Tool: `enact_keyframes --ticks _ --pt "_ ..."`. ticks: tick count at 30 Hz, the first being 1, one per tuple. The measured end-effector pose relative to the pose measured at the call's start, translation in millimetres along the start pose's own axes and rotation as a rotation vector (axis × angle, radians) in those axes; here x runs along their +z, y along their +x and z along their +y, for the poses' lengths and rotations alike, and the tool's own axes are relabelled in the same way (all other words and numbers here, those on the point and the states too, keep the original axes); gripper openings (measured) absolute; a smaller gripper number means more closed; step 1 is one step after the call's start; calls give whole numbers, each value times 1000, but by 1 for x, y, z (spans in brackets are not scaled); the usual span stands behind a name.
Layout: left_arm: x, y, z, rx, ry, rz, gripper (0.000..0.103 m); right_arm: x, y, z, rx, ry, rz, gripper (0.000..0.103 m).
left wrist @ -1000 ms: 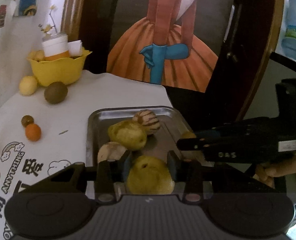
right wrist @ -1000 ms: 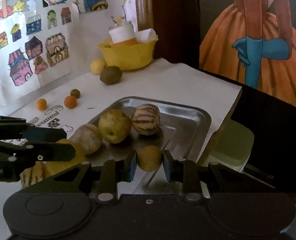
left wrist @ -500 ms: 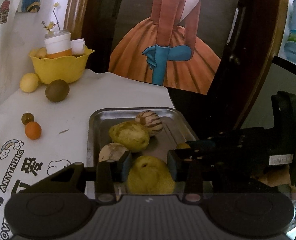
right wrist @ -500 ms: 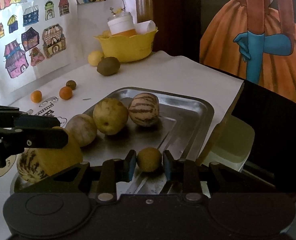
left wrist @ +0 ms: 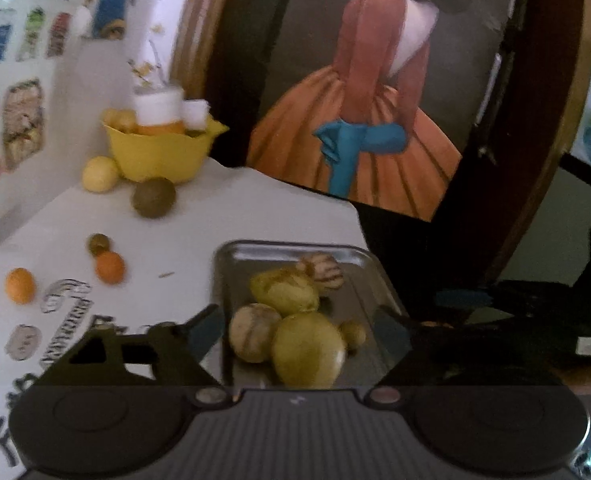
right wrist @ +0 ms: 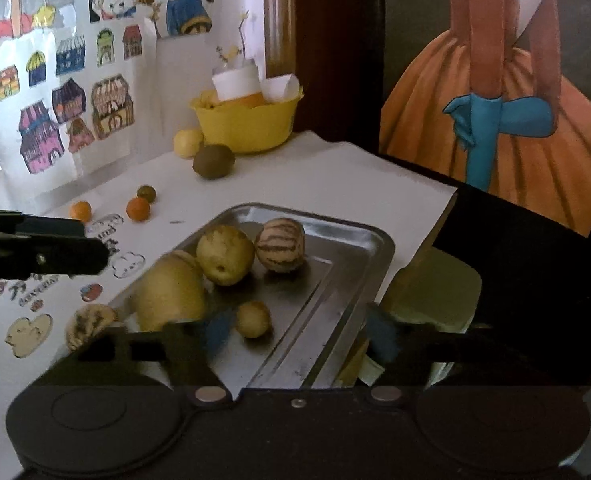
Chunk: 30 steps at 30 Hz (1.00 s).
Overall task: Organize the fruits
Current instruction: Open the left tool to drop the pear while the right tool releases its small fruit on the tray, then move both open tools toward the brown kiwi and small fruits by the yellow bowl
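Both grippers are hanging over a metal tray (right wrist: 375,248) on a white table (right wrist: 335,176), and both have just been opening their jaws.

The left gripper (left wrist: 299,336) is standing wide open. A big yellow-green pear (left wrist: 307,350) is lying in the tray between its fingers, and the fingers are not pressing on it. The pear is let go.

The right gripper (right wrist: 295,332) is standing wide open too. A small round yellow fruit (right wrist: 253,319) is sitting in the tray near its left finger, free of both fingers.

5 fruits are lying in the tray. At the back, a striped melon (right wrist: 280,244) is sitting just beside a second pear (right wrist: 225,254). In the left view, a pale striped fruit (left wrist: 253,332) is touching the big pear. In the right view, that same fruit is showing at the tray's near left edge, next to the big pear.

More fruits are waiting on the table, well apart from the tray. 2 small oranges (right wrist: 138,209) and a tiny dark fruit (right wrist: 146,193) are lying on the left. A brown kiwi (right wrist: 213,161) and a lemon (right wrist: 187,143) are sitting just beside a yellow bowl (right wrist: 247,128) at the back. A white cup (right wrist: 237,82) is standing in the bowl.
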<state>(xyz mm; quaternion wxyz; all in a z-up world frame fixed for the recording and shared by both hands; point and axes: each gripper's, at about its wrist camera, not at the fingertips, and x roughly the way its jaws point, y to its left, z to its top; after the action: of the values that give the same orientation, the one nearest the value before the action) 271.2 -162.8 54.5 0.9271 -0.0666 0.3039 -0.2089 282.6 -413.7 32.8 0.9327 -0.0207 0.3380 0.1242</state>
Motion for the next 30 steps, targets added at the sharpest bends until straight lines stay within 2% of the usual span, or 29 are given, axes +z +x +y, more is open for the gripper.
enact_keyframes --ticks 2,5,13,17,25,30 --pt "1 -12 2 25 -12 -16 100 -1 -12 5 6 5 -13 93" --pt "0 -31 7 58 -27 -45 102 -3 -30 17 10 -8 -23 101" --pt "-12 -77 22 115 -8 -62 102 -15 -68 61 58 -40 -2 102" --pt "-25 -96 38 148 -10 -48 102 -24 -72 88 73 -50 76 102" --pt "-62 -128 83 212 -10 46 102 -41 -64 150 166 -120 261 102" --pt "-87 -156 118 275 -41 63 103 -44 -58 190 241 -151 333 102"
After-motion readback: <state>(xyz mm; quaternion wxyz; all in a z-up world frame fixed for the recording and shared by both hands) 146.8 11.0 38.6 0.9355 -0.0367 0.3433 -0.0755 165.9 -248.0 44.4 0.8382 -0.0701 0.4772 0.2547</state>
